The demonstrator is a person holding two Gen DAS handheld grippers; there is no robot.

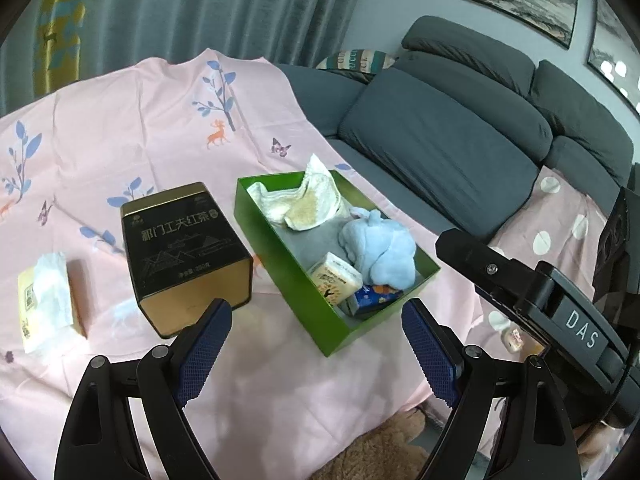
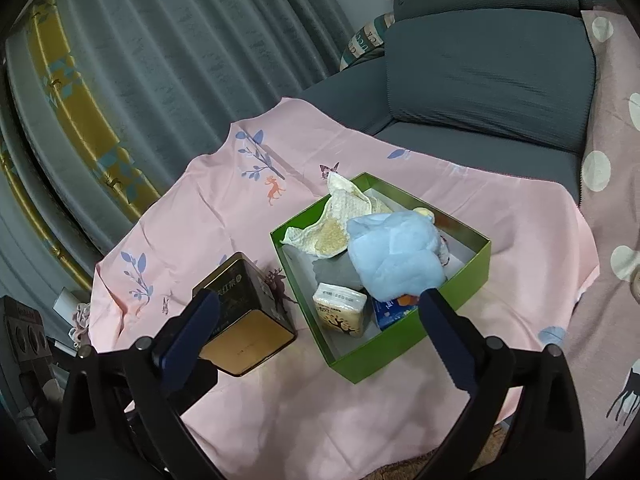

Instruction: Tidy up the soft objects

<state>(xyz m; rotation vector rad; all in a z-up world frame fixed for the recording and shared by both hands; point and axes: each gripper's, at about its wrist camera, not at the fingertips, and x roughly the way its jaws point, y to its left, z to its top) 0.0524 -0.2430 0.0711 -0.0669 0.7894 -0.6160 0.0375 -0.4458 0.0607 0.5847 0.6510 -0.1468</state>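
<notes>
Blue towel (image 2: 394,258) lies boxed, seemingly beyond the open right claw (image 2: 320,338).

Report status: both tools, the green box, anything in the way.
Left tool open, empty. Right tool open, empty. Green box holds blue plush, cream cloth, tissue packs. Black tin stands beside box, apart; nothing blocking.

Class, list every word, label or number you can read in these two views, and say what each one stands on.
"祁门工夫红茶" on the black and gold tea tin.
"DAS" on the right gripper's body.
"ucc", partly cut off, on the striped cushion.
Tissue packs and the tin's small print: too small to read.
</notes>
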